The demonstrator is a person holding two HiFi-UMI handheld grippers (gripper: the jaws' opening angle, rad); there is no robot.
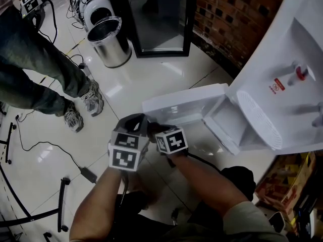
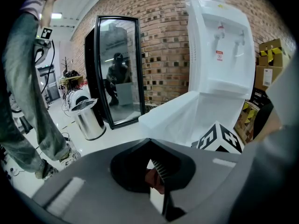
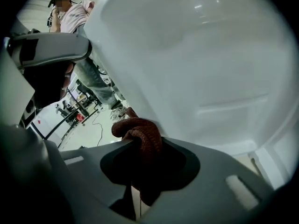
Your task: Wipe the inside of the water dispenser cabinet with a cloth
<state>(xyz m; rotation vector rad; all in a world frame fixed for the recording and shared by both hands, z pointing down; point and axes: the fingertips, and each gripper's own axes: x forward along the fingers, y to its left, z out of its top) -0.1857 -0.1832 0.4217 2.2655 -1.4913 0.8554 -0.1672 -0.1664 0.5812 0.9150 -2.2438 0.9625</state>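
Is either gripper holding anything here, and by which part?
The right gripper pinches the reddish-brown cloth at a bunched-up fold, a wad bulging out past its fingers. The left gripper is shut, apparently empty.

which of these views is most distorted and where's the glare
Both gripper views are fisheye with black corners: the left gripper view bows the mirror and brick wall; the right gripper view is filled by the white cabinet door, with soft highlights; the head view is straighter but dim, with glare on the floor tiles.

Workshop-like indoor space: brick wall (image 1: pixel 237 19), cables (image 1: pixel 88 174) across tiled floor (image 1: pixel 151 79), stacked boxes (image 1: pixel 282 180).
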